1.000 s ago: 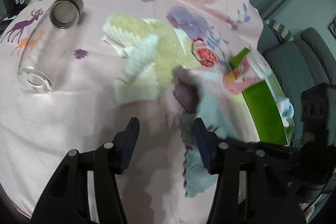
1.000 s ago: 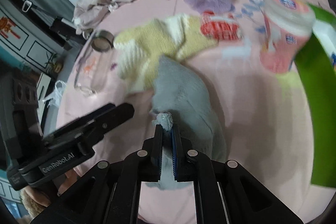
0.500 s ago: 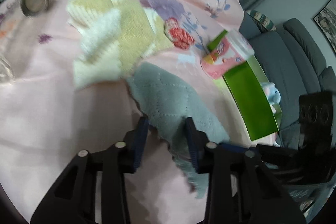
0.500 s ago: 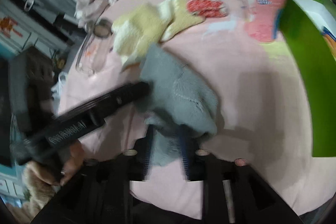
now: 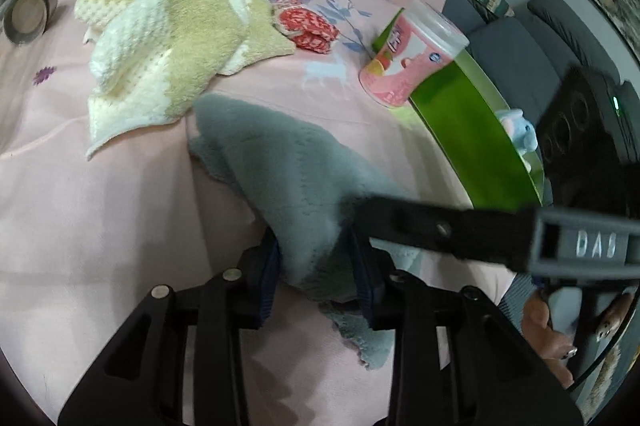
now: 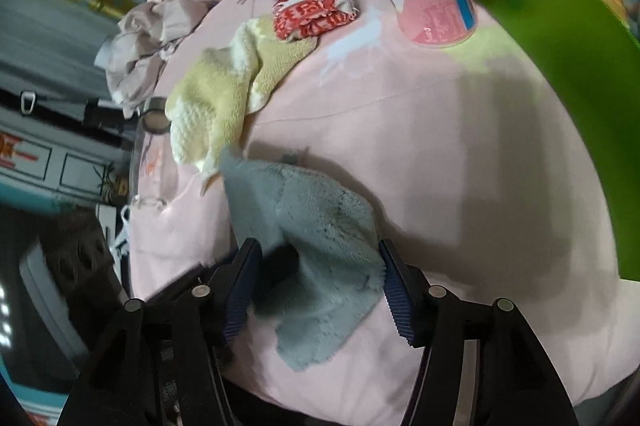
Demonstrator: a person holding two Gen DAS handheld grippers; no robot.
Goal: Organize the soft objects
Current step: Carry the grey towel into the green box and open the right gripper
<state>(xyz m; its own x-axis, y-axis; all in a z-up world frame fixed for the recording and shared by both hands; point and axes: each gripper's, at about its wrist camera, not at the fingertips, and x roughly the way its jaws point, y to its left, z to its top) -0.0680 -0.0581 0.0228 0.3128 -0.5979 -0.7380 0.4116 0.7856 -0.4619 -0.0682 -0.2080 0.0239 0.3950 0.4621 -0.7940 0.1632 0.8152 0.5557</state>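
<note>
Left gripper (image 5: pixel 316 270): you angle it down; jaws opening slightly, pads against a grey towel (image 5: pixel 296 178) fold.
Right gripper (image 6: pixel 320 286): tilted down, jaws widening, towel corner loose between.
Towel: on pink sheet (image 5: pixel 100 206).

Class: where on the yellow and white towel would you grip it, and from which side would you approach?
Grip the yellow and white towel at its pointed white corner, coming from the near side. That corner lies flat and free on the pink sheet, clear of the grey cloth and the red patterned cloth.
</note>
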